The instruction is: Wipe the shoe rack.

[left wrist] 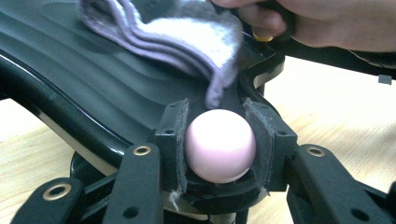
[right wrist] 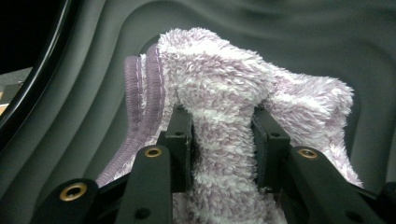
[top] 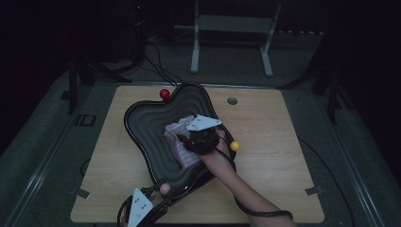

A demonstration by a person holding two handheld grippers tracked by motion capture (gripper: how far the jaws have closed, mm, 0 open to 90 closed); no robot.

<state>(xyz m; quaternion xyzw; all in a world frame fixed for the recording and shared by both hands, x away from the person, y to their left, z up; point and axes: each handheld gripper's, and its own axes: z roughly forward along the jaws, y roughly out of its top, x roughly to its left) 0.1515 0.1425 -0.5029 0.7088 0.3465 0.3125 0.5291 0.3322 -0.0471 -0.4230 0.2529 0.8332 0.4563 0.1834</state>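
Two grippers at work on one black wavy tray.
The right gripper (right wrist: pixel 223 144) pinches one fluffy lilac cloth (right wrist: pixel 224 93) lying inside the tray (top: pixel 146 118) at frame centre; the left gripper (left wrist: pixel 219 149) clamps the pink knob (left wrist: pixel 220 145) on the tray's lower rim; one red knob (top: pixel 164 93) and one yellow knob (top: pixel 234 145) also sit on the rim.

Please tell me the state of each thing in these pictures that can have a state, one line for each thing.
Black wavy tray: flat on the table, steadied at its near corner.
Pink ball: on the tray's near corner, clamped between the left tool's pads.
Purple fluffy cloth: bunched up inside the tray, pinched.
Left tool: shut on the pink ball.
Right tool: shut on the cloth.
Red ball: at the tray's far rim, free.
Yellow ball: at the tray's right rim, free.
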